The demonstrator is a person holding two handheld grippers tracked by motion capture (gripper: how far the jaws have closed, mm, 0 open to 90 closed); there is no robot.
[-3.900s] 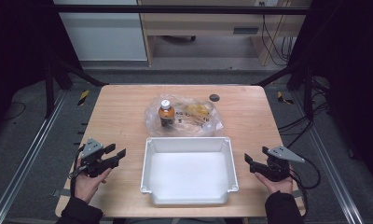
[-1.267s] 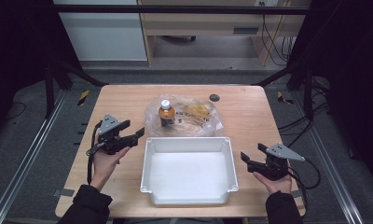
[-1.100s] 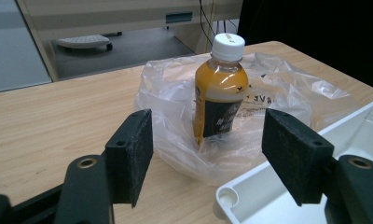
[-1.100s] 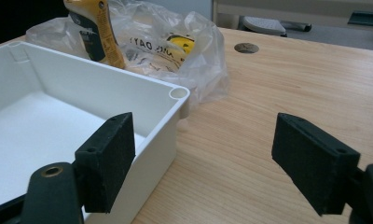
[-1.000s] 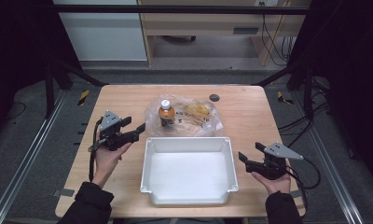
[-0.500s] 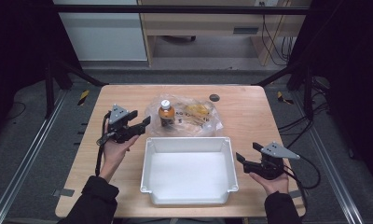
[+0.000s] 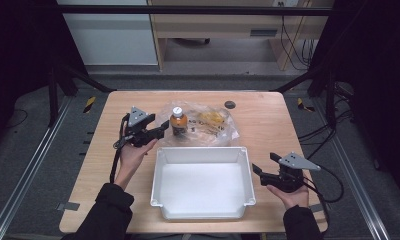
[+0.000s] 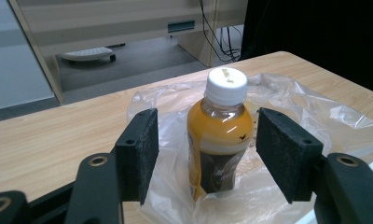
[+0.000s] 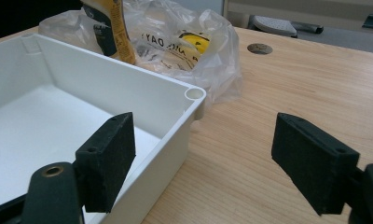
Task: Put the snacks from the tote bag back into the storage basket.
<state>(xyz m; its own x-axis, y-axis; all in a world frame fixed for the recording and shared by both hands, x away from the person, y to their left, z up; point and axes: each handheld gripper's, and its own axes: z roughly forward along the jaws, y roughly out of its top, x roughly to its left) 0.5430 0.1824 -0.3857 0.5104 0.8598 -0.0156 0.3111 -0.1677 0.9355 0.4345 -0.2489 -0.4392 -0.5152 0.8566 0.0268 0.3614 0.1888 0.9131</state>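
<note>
The left gripper (image 7: 160, 133) hovers over the far left part of the table (image 7: 288, 125), its jaws spread wide and pointing at the bottle (image 7: 178, 121). In the left gripper view the two black pads (image 8: 139, 154) flank the bottle (image 8: 220, 135) on either side, with a clear gap between each pad and the bottle, so nothing is pinched. The bottle stands upright, holds an orange drink, has a white cap (image 8: 226, 85) and a dark label, and sits on the left end of a crumpled clear plastic bag (image 7: 208, 125) near the middle of the far edge. A yellow packet (image 7: 210, 119) lies inside the bag, to the right of the bottle.

The right gripper (image 7: 262, 171) rests near the right edge of the table towards the near side, just beside the right wall of the white tray (image 7: 202, 153). Its jaws are also spread apart and empty; in the right gripper view one pad stands over the tray's (image 9: 175, 98) corner and the other over bare wood.

The tray sits at the middle of the near edge, just in front of the bag. A small dark hole (image 7: 230, 104) marks the table near the far edge, beyond the bag.
</note>
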